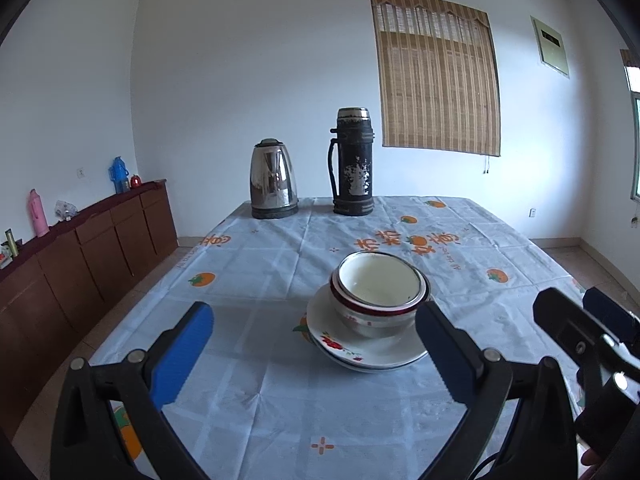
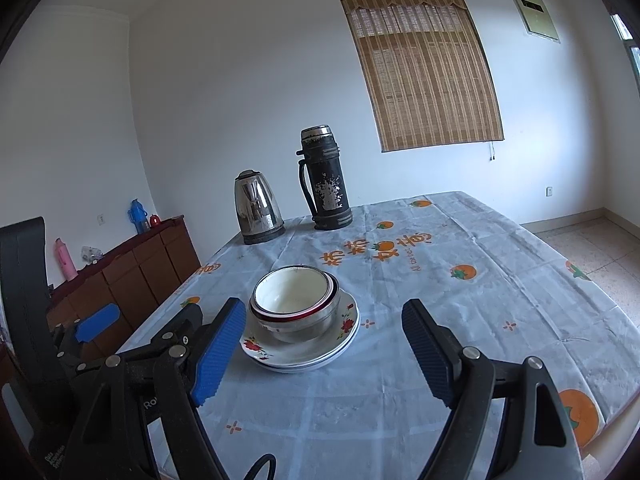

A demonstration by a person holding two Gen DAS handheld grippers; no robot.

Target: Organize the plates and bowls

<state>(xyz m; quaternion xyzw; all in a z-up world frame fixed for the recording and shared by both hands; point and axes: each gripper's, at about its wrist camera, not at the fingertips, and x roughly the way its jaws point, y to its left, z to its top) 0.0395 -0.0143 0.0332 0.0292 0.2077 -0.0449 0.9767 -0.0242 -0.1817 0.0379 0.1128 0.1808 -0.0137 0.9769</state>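
- The bowls [image 1: 380,292] sit nested one inside the other, the inner one white with a dark rim, the outer one banded in red, just right of centre in the left wrist view.
- They rest on stacked plates [image 1: 352,350] with red flowers painted on them; how many plates there are I cannot tell for sure.
- The whole stack stands on the tablecloth [image 1: 260,272], pale blue with orange fruit prints, in the middle of the frame.
- The left gripper [image 1: 316,360] fills the bottom of its own view, jaws spread wide, nothing between them; the stack lies just beyond the tips, nearer the right-hand finger, apart from both.
- The right gripper [image 2: 324,350] is likewise spread wide and holds nothing; in its view the stack sits between and just past its blue fingers [image 2: 218,354], closer to the left-hand one.
- Each tool shows in the other's camera: the right one at the right edge of the left view, the left one at the lower left of the right view.
- At the far end of the table, upper middle of the frame, stand a steel kettle [image 1: 274,180] and, to its right, a tall black flask [image 1: 354,162] with worn paint, both upright and apart.
- A bamboo blind [image 1: 438,74] hangs on the wall at upper right.
- A brown cabinet [image 1: 100,248] runs along the left wall.
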